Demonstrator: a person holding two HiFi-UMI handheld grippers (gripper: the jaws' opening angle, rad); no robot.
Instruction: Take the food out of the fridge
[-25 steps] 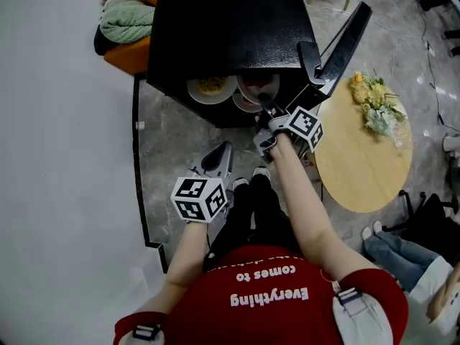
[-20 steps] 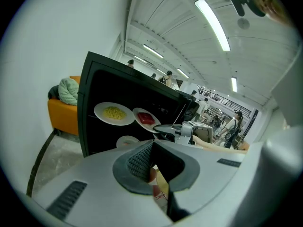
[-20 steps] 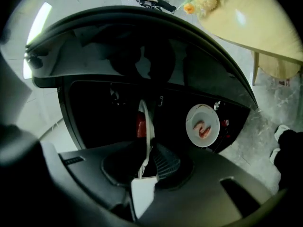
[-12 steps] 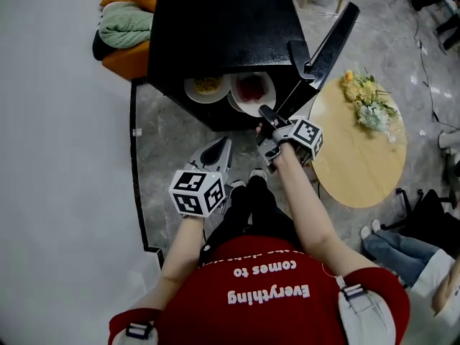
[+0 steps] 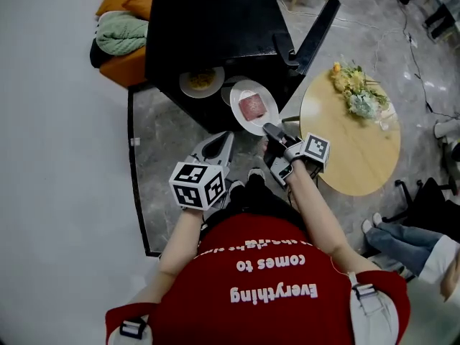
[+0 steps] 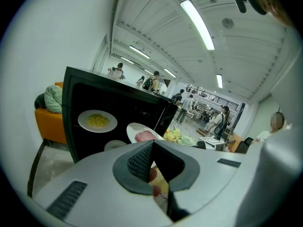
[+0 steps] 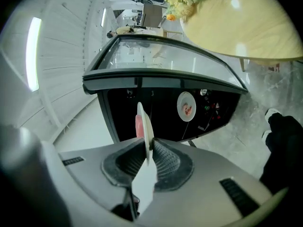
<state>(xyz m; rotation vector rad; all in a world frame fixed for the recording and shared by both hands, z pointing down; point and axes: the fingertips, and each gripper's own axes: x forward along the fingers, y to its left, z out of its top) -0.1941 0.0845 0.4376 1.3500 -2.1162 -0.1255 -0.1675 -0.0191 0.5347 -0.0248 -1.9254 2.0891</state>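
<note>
The black fridge stands with its door swung open. My right gripper is shut on the rim of a white plate of pink meat, held just outside the fridge's opening. In the right gripper view the plate of pink meat stands edge-on between the pads of my right gripper. A plate of yellow food stays on the shelf, and another plate with reddish food sits deeper inside. My left gripper hovers shut and empty in front of the fridge, left of the held plate.
A round wooden table with a bunch of flowers stands right of the fridge, close to the door. An orange seat with a green cloth is on the fridge's left. A person's legs show at far right.
My right gripper has drawn the plate of meat out of the fridge, toward me and the table. The left gripper has risen a little.
</note>
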